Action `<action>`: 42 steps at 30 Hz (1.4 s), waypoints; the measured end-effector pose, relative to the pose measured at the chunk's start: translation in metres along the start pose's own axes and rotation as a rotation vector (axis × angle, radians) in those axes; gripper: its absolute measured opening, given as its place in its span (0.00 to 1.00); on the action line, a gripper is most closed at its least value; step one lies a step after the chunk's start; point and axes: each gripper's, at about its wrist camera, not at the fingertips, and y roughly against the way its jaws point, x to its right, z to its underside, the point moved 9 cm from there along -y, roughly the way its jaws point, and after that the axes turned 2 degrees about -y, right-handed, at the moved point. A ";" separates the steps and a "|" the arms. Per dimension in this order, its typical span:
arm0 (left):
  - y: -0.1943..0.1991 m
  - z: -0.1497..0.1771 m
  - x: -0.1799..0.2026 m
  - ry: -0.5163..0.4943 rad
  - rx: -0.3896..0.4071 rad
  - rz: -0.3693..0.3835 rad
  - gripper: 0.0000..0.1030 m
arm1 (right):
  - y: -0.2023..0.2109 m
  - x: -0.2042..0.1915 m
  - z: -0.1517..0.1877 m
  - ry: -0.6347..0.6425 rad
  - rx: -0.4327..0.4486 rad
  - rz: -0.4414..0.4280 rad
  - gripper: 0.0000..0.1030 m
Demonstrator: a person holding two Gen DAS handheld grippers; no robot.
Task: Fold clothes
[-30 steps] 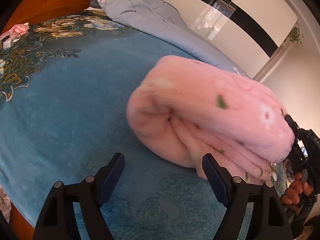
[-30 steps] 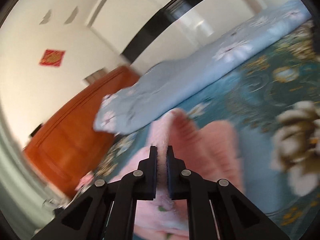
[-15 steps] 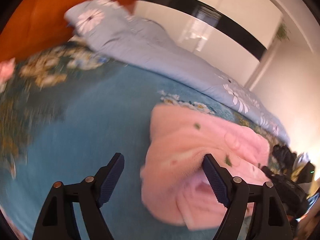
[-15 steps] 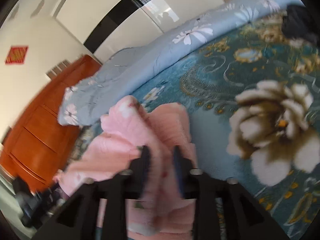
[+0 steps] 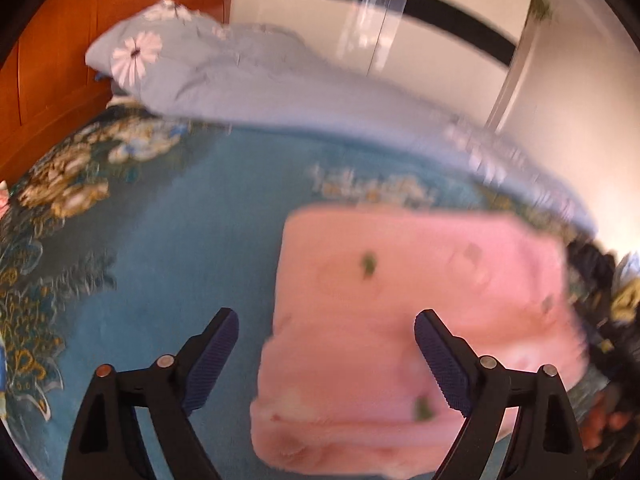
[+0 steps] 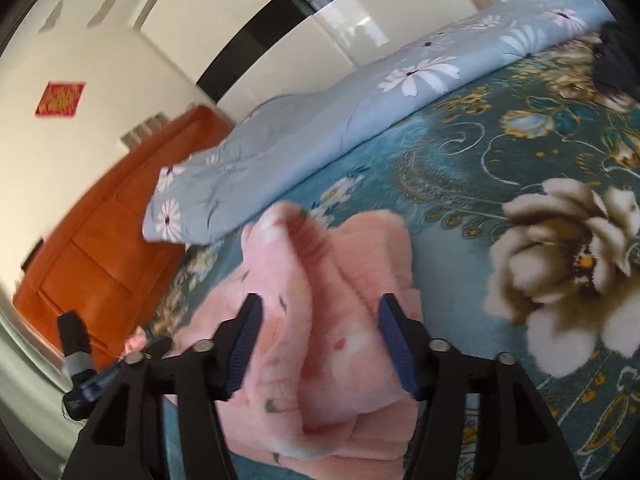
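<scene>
Both my grippers are spread wide and hold nothing: left gripper (image 5: 326, 354) at the bottom of its frame, right gripper (image 6: 320, 340) low in its own. Between and beyond the fingers lies the pink garment (image 5: 420, 312), folded into a thick block on the teal blanket (image 5: 192, 240), filling the lower right of the left view. Across the top runs a pale blue quilt (image 5: 248, 80), with the orange headboard (image 5: 44, 72) at upper left.
</scene>
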 end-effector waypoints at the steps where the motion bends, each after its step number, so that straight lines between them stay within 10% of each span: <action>1: -0.006 0.009 -0.002 0.003 -0.023 -0.002 0.89 | -0.004 0.004 0.003 0.014 -0.018 0.046 0.65; 4: -0.019 0.030 -0.011 0.041 -0.084 0.020 0.90 | -0.015 0.019 0.012 0.012 -0.076 0.123 0.68; 16: -0.038 0.007 -0.034 0.294 -0.165 0.289 0.89 | -0.017 0.044 0.013 -0.351 -0.103 -0.170 0.68; 22: -0.063 0.024 -0.021 0.448 -0.284 0.551 0.90 | -0.028 0.041 0.017 -0.427 -0.143 -0.256 0.69; 32: -0.054 0.028 0.006 0.278 -0.278 0.470 0.89 | -0.027 0.025 0.021 -0.376 -0.153 -0.261 0.75; 38: -0.039 0.029 0.007 0.254 -0.217 0.434 0.56 | -0.016 0.017 0.025 -0.306 -0.110 -0.200 0.45; 42: -0.021 0.028 0.006 0.226 -0.170 0.427 0.45 | -0.003 0.002 0.025 -0.248 -0.062 -0.178 0.43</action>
